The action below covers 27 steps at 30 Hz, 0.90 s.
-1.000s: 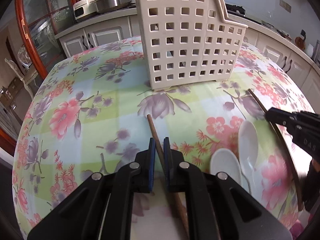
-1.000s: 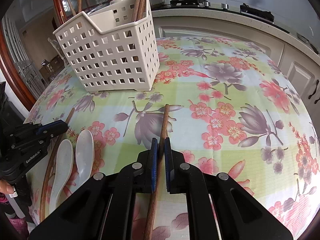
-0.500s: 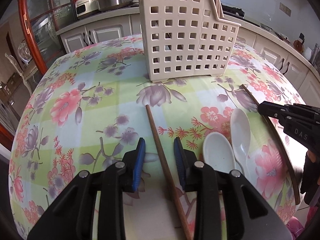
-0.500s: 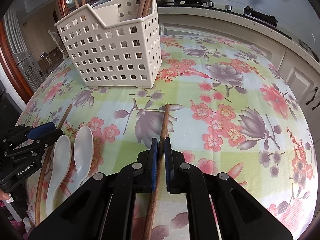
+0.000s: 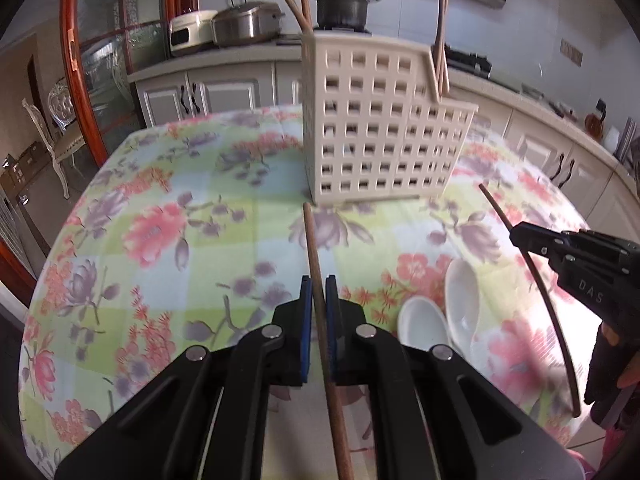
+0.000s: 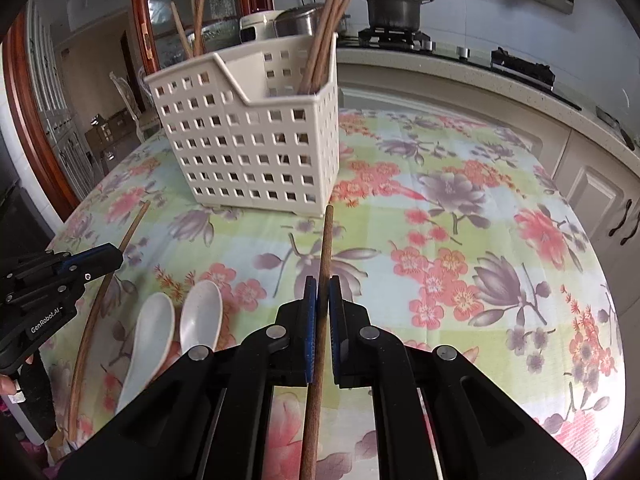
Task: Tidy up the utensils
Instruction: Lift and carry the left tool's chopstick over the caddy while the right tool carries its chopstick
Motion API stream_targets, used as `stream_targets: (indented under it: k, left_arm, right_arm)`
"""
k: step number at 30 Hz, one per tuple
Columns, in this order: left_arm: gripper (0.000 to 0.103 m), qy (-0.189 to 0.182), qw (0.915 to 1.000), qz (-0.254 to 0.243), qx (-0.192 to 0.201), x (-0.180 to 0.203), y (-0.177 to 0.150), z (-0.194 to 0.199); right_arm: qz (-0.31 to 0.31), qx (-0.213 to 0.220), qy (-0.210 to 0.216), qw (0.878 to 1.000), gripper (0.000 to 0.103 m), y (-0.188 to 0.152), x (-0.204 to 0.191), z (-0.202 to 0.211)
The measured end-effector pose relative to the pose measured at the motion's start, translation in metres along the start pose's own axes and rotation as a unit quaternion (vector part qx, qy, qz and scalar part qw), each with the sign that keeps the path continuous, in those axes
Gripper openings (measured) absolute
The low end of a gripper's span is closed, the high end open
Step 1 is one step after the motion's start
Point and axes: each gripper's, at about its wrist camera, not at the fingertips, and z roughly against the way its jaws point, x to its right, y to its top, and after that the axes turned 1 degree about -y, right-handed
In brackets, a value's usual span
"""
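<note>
Each hand-held gripper, left (image 5: 314,300) and right (image 6: 319,300), grasps one chopstick (image 5: 316,264) (image 6: 325,248), the left having just closed, near the basket (image 6: 256,148).

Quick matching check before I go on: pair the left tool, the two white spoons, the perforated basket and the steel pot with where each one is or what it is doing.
1. left tool
2. white spoons
3. perforated basket
4. steel pot

a. on the stove behind the table
b. lying side by side on the floral cloth
c. standing upright, chopsticks inside
d. shut on a wooden chopstick

Pairs: 1-d, 2-b, 3-c, 4-a
</note>
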Motion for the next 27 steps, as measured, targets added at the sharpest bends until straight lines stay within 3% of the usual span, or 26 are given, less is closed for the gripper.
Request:
stream_targets:
  k: [15,27]
  left_arm:
    - [0.006,-0.001,0.9926,0.002,0.122,0.009,0.016,0.083]
    - [0.006,0.005,0.9816,-0.001,0.191,0.015,0.016,0.123]
  right_arm:
    - [0.033,0.128,0.012,0.991,0.006,0.023,-0.023,0.079]
    - [0.035,0.164,0.016,0.986,0.006,0.022,-0.024,0.112]
